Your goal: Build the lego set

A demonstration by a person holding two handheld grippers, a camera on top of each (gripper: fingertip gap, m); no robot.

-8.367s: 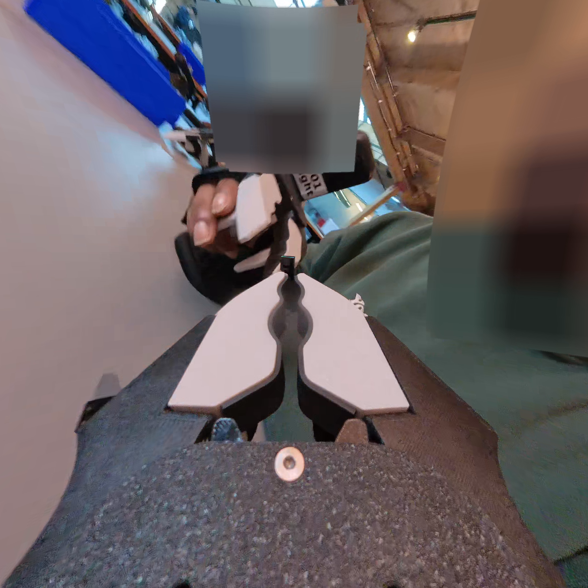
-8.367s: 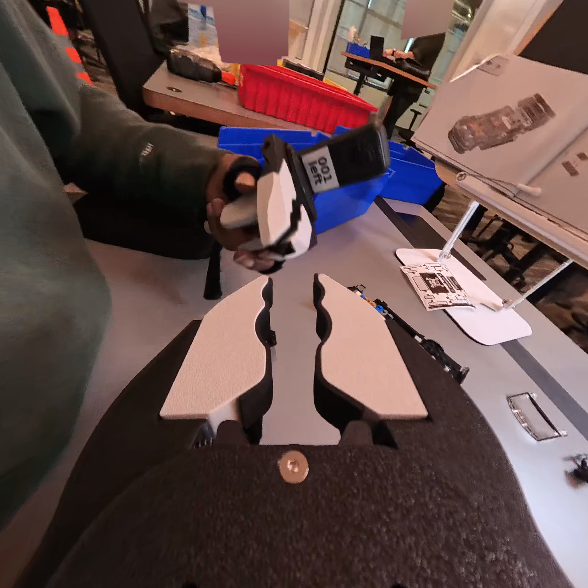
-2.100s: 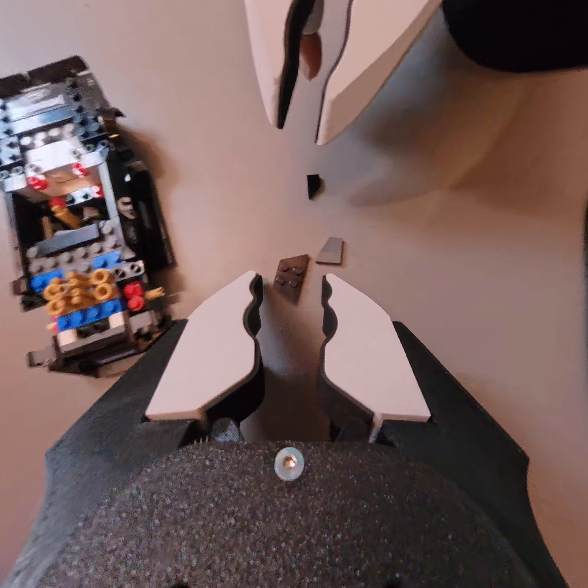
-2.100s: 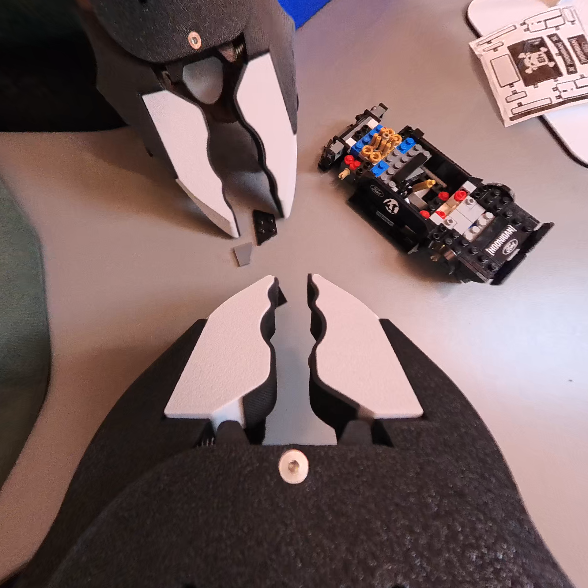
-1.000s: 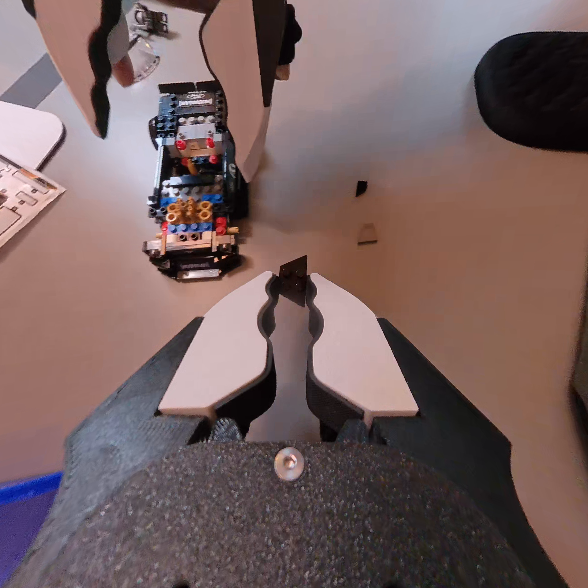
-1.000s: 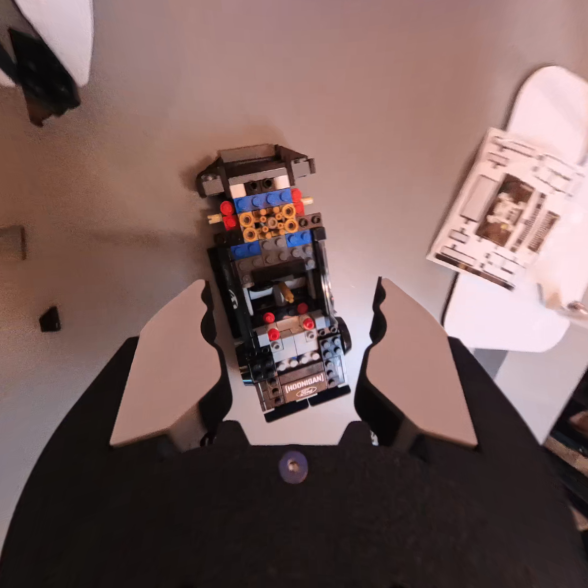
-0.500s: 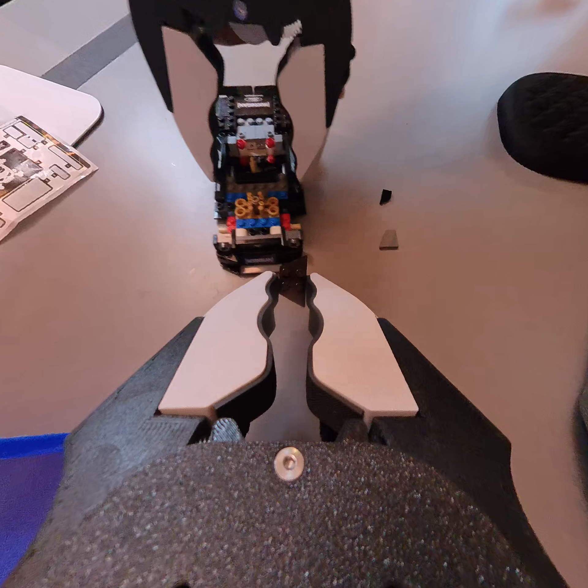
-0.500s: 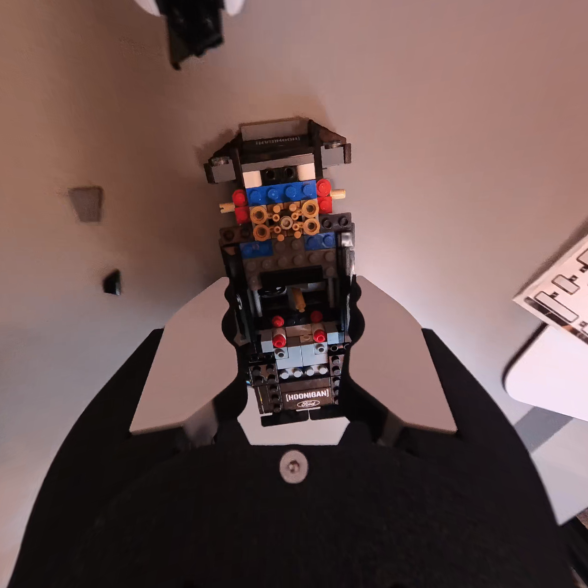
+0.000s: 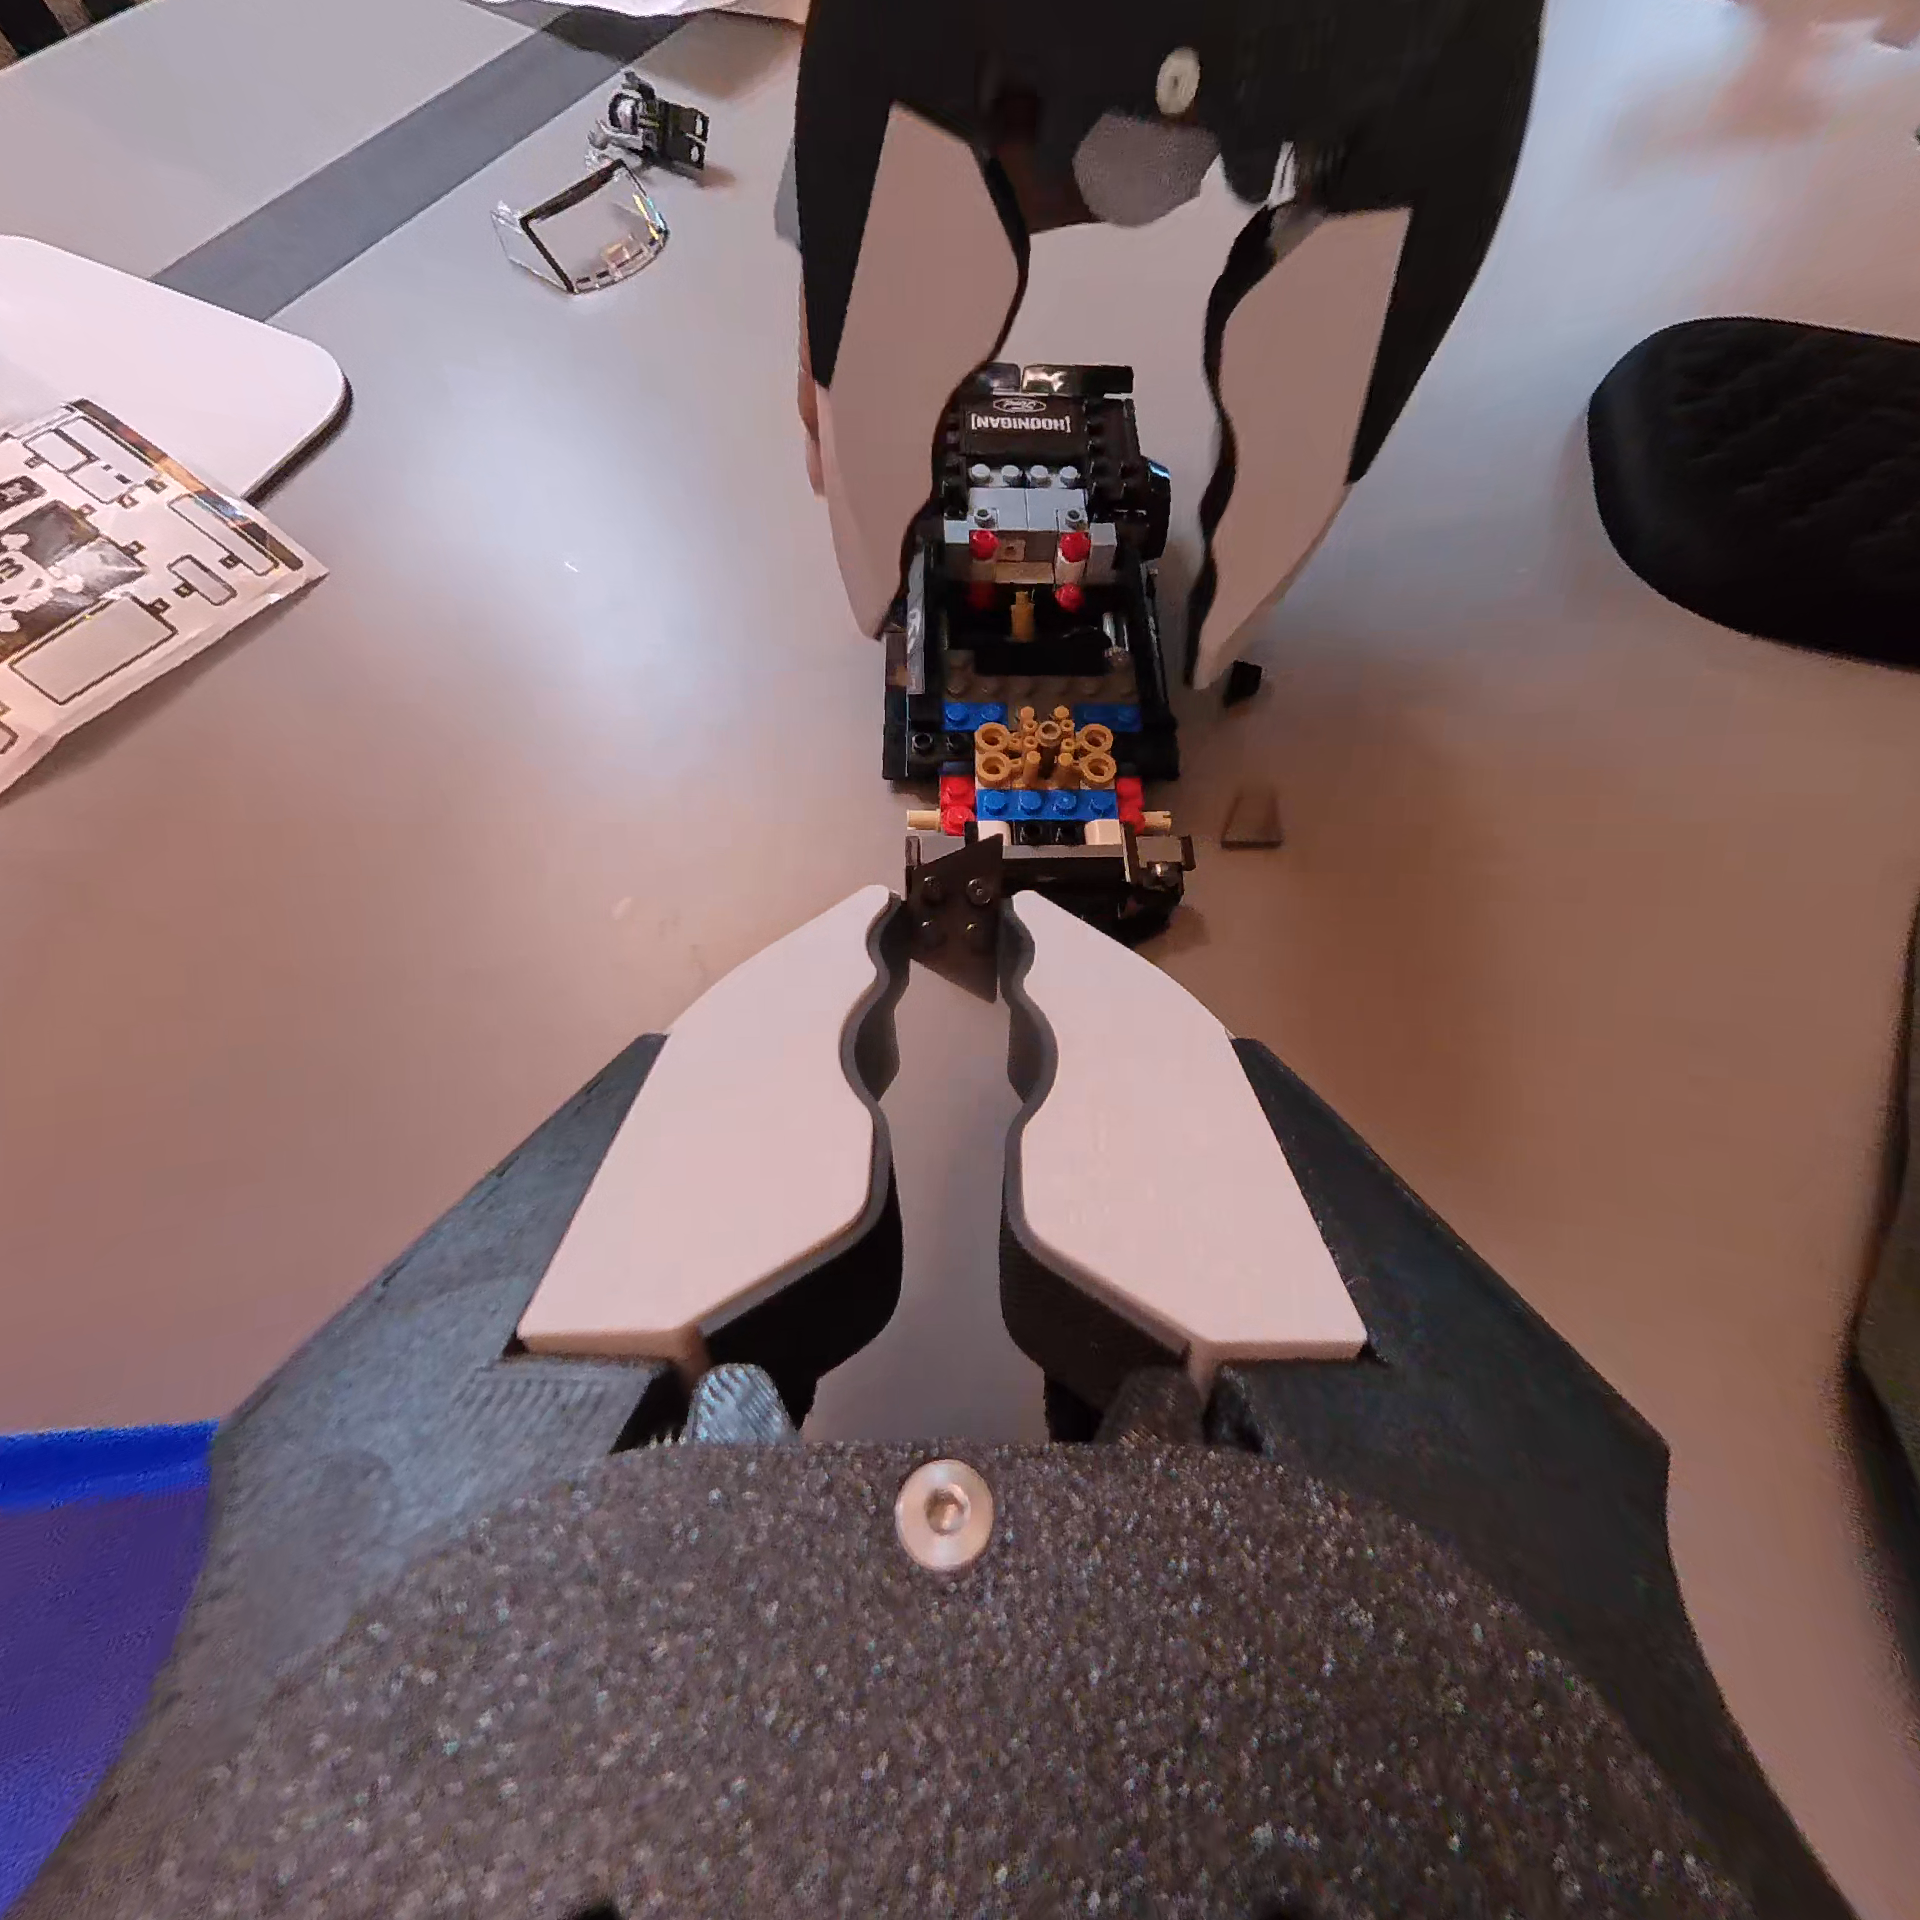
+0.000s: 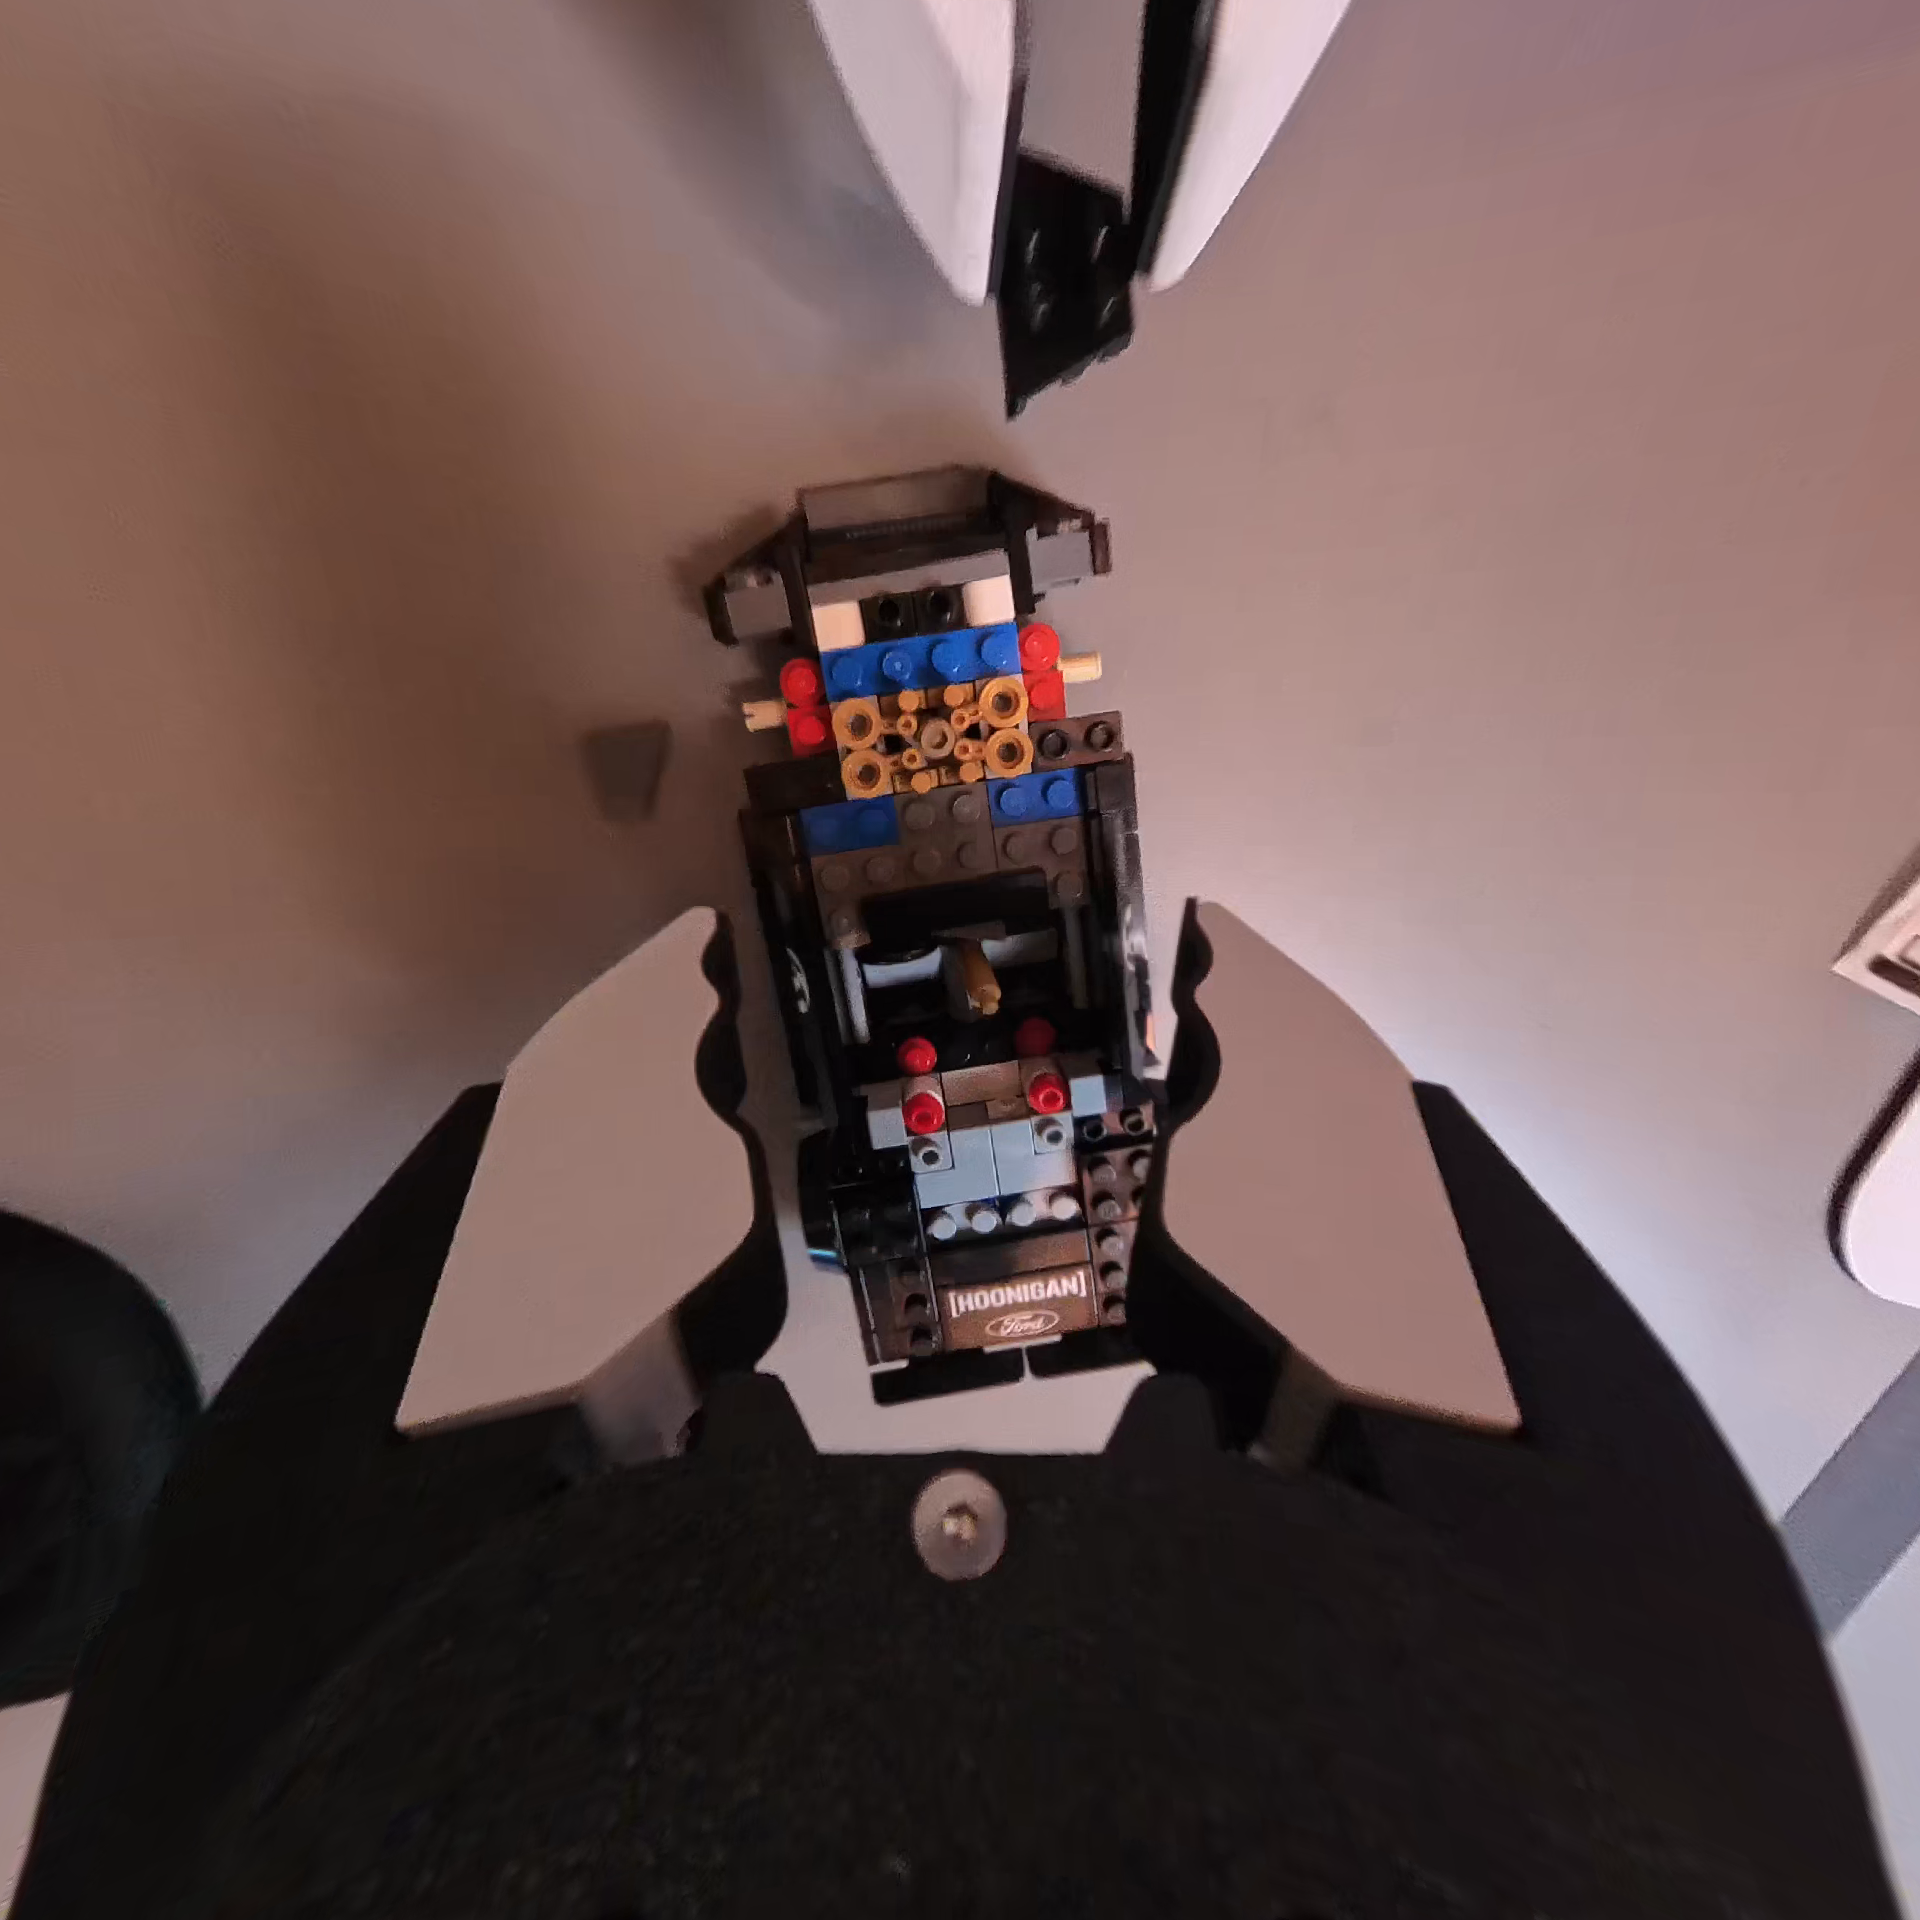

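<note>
A half-built black lego car (image 9: pixel 1029 727) with blue, red and gold bricks stands on the grey table. My left gripper (image 9: pixel 951 909) is shut on a small black wedge plate (image 9: pixel 956 935) and holds it just at the car's front end. My right gripper (image 10: pixel 953 914) is shut on the car's (image 10: pixel 956 790) rear half, one finger on each side. From the right wrist view the left gripper (image 10: pixel 1070 286) and its plate (image 10: pixel 1060 312) hang just beyond the car's nose. The right gripper (image 9: pixel 1039 649) shows blurred in the left wrist view.
A grey wedge tile (image 9: pixel 1252 818) and a tiny black piece (image 9: pixel 1242 681) lie beside the car. A sticker sheet (image 9: pixel 104 582), a white stand base (image 9: pixel 156 353) and a clear windscreen piece (image 9: pixel 582 234) lie at left. A black armrest (image 9: pixel 1766 488) is at right, a blue bin (image 9: pixel 94 1558) near left. The left gripper's tips are roughly 9 centimetres from the right gripper's. My right gripper's tips are some 20 centimetres from the black armrest (image 9: pixel 1766 488).
My left gripper picked the black wedge plate off the table and carried it to the car's front. My right gripper closed on the car's rear and shifted it toward the grey tile.
</note>
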